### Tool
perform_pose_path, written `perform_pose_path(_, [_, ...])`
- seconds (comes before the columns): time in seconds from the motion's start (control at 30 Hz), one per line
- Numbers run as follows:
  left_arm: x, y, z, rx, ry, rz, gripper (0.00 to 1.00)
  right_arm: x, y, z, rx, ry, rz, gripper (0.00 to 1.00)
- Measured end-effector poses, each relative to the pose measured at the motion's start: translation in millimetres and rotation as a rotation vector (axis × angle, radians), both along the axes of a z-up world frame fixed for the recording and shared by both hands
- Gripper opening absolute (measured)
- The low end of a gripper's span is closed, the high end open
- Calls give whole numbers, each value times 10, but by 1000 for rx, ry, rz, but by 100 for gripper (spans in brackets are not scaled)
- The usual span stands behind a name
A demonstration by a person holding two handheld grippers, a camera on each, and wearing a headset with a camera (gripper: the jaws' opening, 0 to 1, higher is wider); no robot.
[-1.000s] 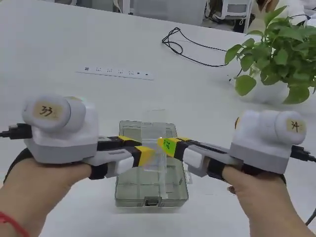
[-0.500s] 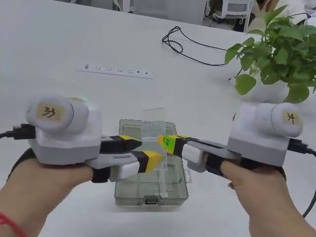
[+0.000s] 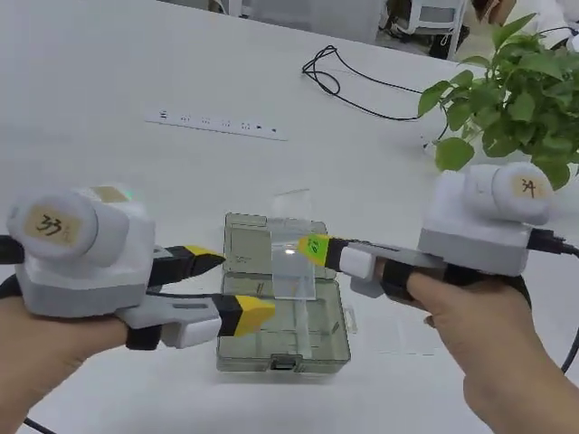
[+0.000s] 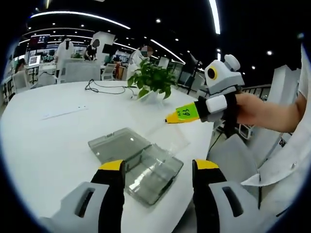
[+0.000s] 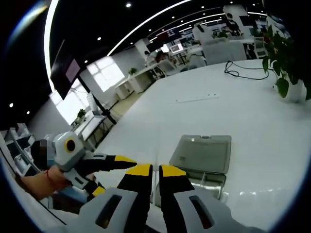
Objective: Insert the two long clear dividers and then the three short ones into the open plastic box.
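White table: right gripper is pinching a clear divider, hanging it just above the box; left gripper is gaping wide.

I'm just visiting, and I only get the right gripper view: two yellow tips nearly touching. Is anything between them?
Observer: Yes. The head view shows the right gripper pinching a clear divider over the box.
Operator: What about the other tool?
Observer: In the left gripper view, the left gripper has its jaws wide apart, holding nothing.
Operator: Any more dividers around?
Observer: The head view shows a faint clear piece, perhaps another divider, on the table beyond the box.
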State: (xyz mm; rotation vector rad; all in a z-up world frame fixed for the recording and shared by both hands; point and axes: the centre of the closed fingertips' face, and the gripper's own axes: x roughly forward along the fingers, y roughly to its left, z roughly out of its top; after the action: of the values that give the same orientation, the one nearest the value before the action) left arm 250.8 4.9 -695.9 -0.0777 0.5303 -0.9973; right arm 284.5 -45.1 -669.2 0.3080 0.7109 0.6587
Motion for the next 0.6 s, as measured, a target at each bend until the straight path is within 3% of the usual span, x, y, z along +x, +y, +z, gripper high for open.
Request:
perform_pose_path(0.17, [-23,91,-77,33,-38,-44,69,40,-14,-100,-26,71,-40,6])
perform_pose_path(0.23, [-32,126,-125,48,-39,-61,73,106,-69,-160,-47,98,-58,6])
perform_pose_path(0.6, [-47,219,-299,95,-88,-175,99,76,-7,-439,-137,219,-136,6])
